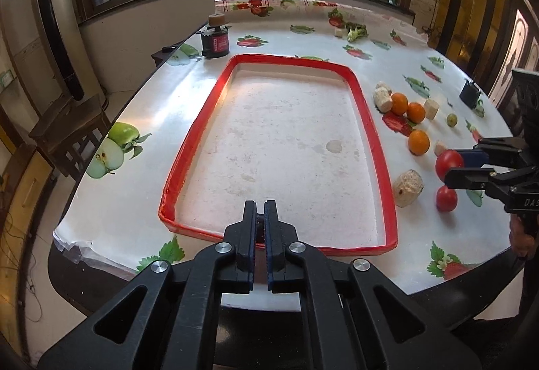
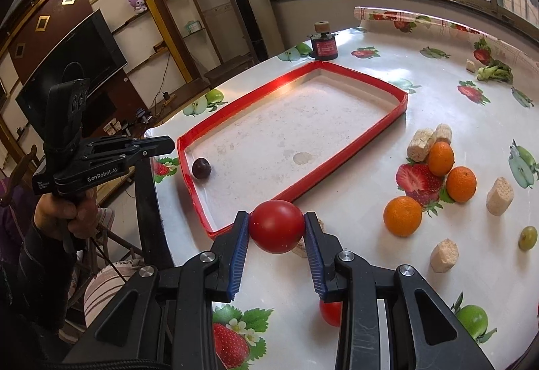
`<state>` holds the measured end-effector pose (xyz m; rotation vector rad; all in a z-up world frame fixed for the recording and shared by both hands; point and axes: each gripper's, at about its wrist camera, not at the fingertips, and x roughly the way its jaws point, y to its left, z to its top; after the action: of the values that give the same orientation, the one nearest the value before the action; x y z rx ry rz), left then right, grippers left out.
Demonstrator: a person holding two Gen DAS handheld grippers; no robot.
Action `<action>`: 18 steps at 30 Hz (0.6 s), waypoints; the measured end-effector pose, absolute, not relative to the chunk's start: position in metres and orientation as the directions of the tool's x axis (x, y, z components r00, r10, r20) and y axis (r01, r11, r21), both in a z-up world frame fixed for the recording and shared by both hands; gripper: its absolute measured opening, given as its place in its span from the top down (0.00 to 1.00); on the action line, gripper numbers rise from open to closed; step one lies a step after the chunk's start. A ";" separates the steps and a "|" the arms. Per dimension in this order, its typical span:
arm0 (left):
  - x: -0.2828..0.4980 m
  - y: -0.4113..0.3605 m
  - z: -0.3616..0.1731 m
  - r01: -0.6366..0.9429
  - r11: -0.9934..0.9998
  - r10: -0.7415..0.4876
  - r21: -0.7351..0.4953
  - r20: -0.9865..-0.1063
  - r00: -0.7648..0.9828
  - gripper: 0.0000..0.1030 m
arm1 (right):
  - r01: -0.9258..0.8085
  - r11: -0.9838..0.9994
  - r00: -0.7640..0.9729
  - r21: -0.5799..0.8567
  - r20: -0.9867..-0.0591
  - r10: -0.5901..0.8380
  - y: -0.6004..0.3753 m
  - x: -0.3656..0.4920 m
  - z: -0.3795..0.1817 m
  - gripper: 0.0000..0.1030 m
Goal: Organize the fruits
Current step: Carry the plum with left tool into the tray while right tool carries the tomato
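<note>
Right claw is pinched on tomato, lifted off table; transport step. Next: tray drop needed. Left claw pressed together.

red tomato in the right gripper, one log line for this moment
right gripper: shut on red tomato, lifted | left gripper: shut, over tray near edge | dark plum: in tray corner

Red tomato between right tongs
</note>
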<state>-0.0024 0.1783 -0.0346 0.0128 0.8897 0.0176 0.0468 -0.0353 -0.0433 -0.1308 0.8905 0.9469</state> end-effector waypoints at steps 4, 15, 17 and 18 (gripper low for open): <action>0.013 0.162 -0.043 0.006 0.994 0.084 0.109 -0.798 0.597 0.43 | -0.754 0.597 0.268 0.273 -0.703 0.659 -0.038 0.045 -0.040 0.68; 0.028 0.181 -0.070 0.005 0.997 0.067 0.080 -0.864 0.499 0.79 | -0.737 0.616 0.280 0.278 -0.704 0.652 -0.044 0.049 -0.038 0.68; 0.026 0.185 -0.066 -0.013 0.996 0.078 0.083 -0.852 0.518 0.79 | -0.739 0.614 0.278 0.275 -0.707 0.651 -0.041 0.049 -0.038 0.68; 0.024 0.184 -0.065 -0.019 0.994 0.098 0.104 -0.845 0.525 0.79 | -0.741 0.613 0.277 0.274 -0.707 0.651 -0.039 0.050 -0.037 0.68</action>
<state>0.0244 0.1840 -0.0647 0.0848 1.0154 0.0705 0.0496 -0.0389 -0.0372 -0.1170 0.8887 0.9370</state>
